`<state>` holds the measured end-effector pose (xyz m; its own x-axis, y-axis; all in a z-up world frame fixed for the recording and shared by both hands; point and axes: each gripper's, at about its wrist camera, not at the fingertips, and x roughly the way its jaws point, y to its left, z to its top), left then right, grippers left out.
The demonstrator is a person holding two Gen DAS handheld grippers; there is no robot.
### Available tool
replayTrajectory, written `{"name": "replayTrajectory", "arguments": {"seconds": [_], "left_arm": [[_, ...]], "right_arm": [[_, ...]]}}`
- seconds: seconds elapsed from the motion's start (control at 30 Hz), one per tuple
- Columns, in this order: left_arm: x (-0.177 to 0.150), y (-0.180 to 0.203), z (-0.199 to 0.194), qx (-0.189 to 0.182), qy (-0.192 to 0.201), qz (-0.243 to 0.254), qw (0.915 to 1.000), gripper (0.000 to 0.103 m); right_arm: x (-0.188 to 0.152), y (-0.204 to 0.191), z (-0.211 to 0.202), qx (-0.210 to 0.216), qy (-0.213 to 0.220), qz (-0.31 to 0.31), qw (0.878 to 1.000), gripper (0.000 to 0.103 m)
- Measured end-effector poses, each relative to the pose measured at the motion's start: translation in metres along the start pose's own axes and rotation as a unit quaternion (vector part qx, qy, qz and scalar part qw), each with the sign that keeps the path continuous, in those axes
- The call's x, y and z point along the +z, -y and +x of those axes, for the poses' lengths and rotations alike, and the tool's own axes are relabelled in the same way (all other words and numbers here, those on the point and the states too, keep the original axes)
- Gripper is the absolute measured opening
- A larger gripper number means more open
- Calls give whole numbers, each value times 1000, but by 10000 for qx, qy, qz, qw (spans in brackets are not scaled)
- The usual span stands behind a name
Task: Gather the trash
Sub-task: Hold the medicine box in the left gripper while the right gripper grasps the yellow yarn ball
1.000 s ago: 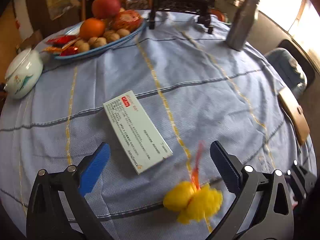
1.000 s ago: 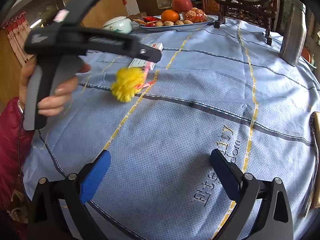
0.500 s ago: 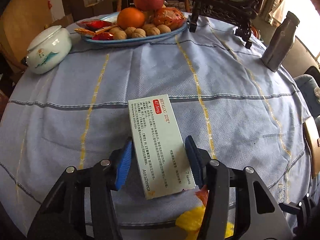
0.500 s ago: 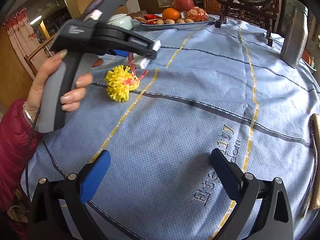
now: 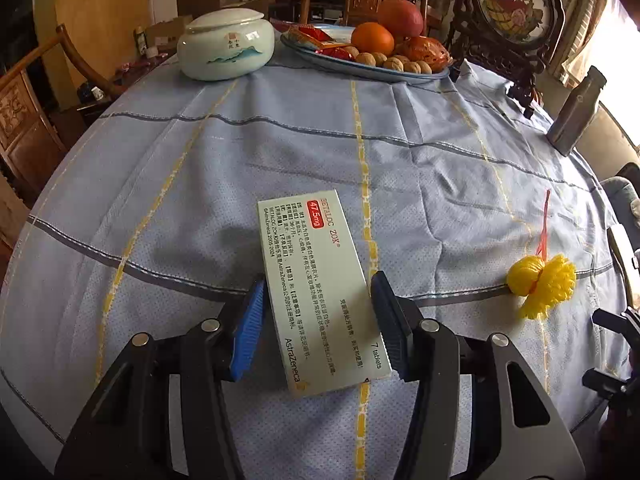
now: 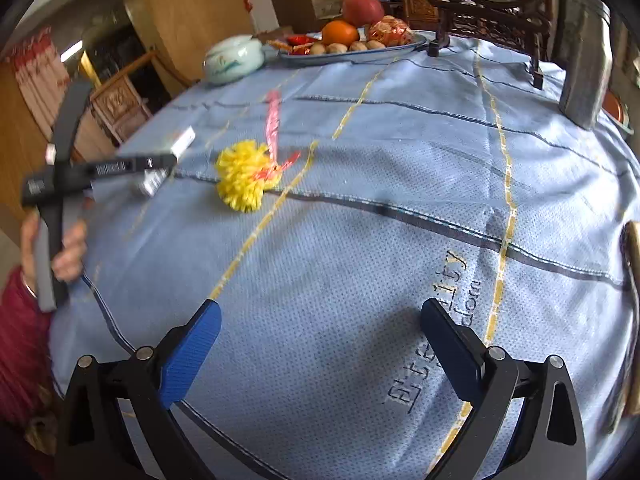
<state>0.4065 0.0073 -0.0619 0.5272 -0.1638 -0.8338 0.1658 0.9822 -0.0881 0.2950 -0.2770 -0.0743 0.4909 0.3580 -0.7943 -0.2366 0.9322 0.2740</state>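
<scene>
A white medicine box (image 5: 320, 292) printed with red and black text is held between the two fingers of my left gripper (image 5: 318, 320), lifted over the blue tablecloth (image 5: 200, 184). In the right wrist view the box (image 6: 176, 144) shows small at the left, held by the left gripper (image 6: 160, 164). A yellow pom-pom with a red ribbon (image 5: 542, 280) lies on the cloth to the right of the box; it also shows in the right wrist view (image 6: 244, 180). My right gripper (image 6: 320, 344) is open and empty, near the table's front edge.
A white lidded ceramic jar (image 5: 226, 50) and a blue plate (image 5: 360, 70) with fruit, walnuts and red wrappers stand at the far side. A framed ornament on a dark stand (image 5: 516, 4) and a grey bottle (image 5: 576, 112) stand at the right. Wooden chairs surround the table.
My left gripper closed around the medicine box and has lifted and swung it left, away from the pom-pom. The right gripper stays open and has shifted only slightly.
</scene>
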Motion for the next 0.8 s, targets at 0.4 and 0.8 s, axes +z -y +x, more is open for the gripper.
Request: {"name": "replayTrajectory", "arguments": {"seconds": [0.4,0.8], "left_arm": [[-6,17,13,453,-79,520,9976,88],[-3,8,13,500,-150,300,9982,90]], "right_arm": [[80,-72,23,19,401,-733,9965,98],[68,-54,67,-149,161,-555,9982,34]]}}
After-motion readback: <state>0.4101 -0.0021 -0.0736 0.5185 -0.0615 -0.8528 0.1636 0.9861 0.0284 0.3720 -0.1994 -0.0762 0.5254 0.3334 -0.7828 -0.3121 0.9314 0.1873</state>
